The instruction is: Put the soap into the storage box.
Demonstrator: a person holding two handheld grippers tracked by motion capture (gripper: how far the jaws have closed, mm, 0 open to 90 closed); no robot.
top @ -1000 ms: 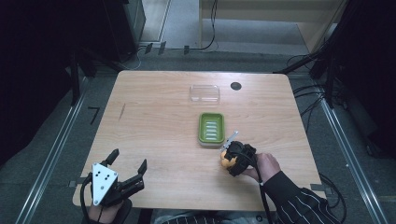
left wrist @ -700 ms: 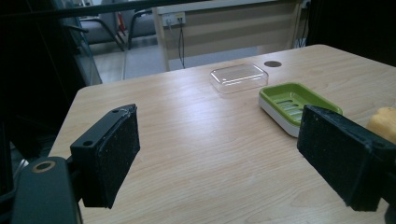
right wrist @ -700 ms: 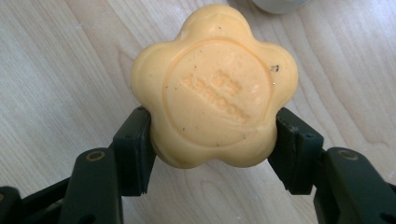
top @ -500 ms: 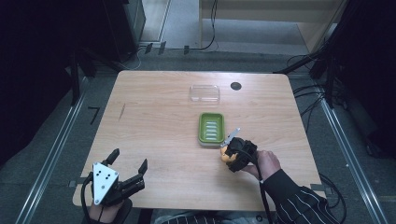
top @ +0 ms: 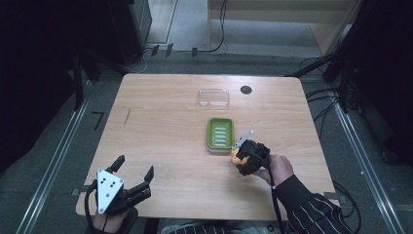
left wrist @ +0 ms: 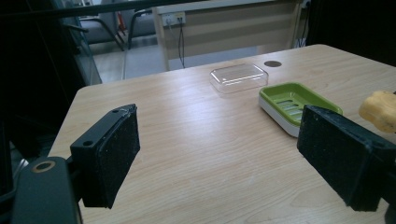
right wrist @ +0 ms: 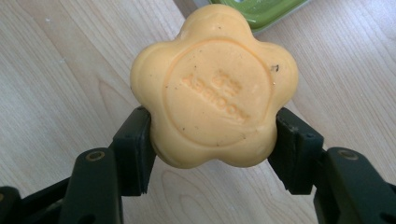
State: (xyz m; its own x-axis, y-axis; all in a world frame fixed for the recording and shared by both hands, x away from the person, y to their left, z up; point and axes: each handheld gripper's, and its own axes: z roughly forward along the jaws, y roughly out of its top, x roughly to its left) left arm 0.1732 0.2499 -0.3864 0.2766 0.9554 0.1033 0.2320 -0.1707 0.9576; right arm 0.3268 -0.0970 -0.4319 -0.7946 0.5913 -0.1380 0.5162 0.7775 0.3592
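So the right gripper (top: 239,157) has a flower-shaped orange soap (right wrist: 214,86) pinched between its two black jaws, one pad on each side of the bar, with the stamped face turned up toward that gripper's own camera. There's lettering pressed into it, but I can't read it. From above, the soap (top: 235,156) sits just off the near right corner of the green soap dish (top: 220,133), close to it but not in it, and I can't tell whether it touches the wooden table (top: 160,122) or hangs a little above.

The green dish has nothing in it, just its ribbed slotted floor. Behind it, toward the far edge, a clear plastic lid (top: 213,97) lies by itself, apart from the dish, with a small dark round hole (top: 246,89) in the tabletop just beside it.

The left gripper (top: 134,181) is over the near left corner, jaws spread wide with nothing between them.
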